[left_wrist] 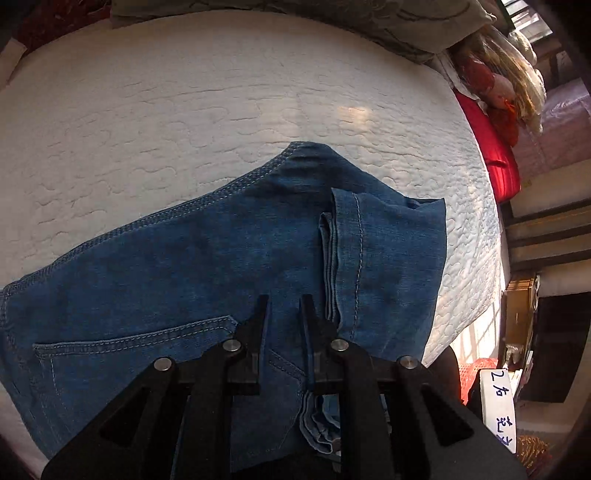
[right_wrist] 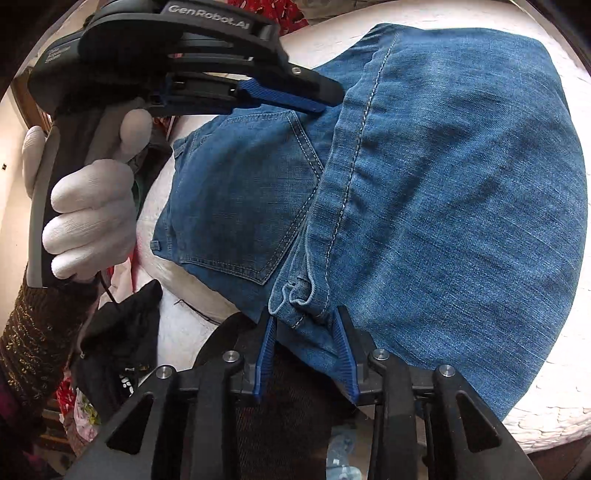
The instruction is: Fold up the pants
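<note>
Blue denim pants (left_wrist: 229, 258) lie folded on a white quilted mattress (left_wrist: 184, 110), legs doubled over the seat, hems (left_wrist: 343, 254) on top near the back pocket (left_wrist: 140, 343). My left gripper (left_wrist: 283, 306) hovers just above the pants, jaws slightly apart and empty. In the right wrist view the pants (right_wrist: 443, 184) fill the frame. My right gripper (right_wrist: 306, 314) is open with the bunched hem corner (right_wrist: 295, 295) between its blue pads. The left gripper (right_wrist: 317, 99) shows there too, over the pocket (right_wrist: 251, 192), held by a white-gloved hand (right_wrist: 88, 214).
A grey-green blanket (left_wrist: 332, 22) lies at the mattress's far edge. A red cushion (left_wrist: 495, 155) and a doll (left_wrist: 498, 85) sit at the right side. Furniture stands beyond the right edge. Dark clothing (right_wrist: 122, 332) lies off the mattress's near left.
</note>
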The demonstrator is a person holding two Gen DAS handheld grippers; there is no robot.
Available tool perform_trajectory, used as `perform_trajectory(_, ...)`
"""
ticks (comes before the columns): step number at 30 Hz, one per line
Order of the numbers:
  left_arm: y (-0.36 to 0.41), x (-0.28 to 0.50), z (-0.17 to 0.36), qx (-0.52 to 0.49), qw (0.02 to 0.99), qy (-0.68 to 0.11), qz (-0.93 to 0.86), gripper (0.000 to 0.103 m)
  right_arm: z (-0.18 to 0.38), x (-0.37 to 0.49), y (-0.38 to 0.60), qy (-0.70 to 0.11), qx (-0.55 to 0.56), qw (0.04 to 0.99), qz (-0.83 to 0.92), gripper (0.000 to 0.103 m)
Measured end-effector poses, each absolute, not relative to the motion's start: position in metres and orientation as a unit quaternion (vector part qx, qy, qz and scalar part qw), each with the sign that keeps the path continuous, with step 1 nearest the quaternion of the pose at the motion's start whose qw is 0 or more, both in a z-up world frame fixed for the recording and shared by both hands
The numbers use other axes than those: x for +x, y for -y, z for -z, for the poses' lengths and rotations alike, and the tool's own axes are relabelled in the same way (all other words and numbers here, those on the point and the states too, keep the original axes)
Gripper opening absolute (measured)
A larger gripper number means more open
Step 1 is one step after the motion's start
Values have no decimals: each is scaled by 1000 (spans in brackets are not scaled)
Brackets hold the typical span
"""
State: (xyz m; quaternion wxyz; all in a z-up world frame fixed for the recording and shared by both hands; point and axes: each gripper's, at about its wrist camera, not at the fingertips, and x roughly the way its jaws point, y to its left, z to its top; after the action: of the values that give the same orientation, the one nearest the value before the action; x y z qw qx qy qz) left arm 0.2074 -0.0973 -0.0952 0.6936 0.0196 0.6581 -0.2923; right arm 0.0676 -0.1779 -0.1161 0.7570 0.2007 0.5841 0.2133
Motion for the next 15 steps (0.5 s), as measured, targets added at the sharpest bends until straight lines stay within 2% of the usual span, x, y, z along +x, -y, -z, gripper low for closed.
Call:
perform_trajectory(4,61,188,75,-29,719,-637,274,13,87,50,185,-569,184,766,-235,44)
perform_trajectory(7,42,158,70,-54,727,-630,268,15,55,30,225,-525,208,788,-247,49)
perform_trajectory(9,38,132,75,-78,721,-632,272,21,40,29,262,-493,228,811,-218,63)
perform_trajectory(11,38,108,87,-99,714,-641,266,27,31,42,291,-476,229,829,-184,64)
perform_trajectory(15,41,72,117,-135,699,-664,228,27,19,99,307,-477,188,841,-171,64)
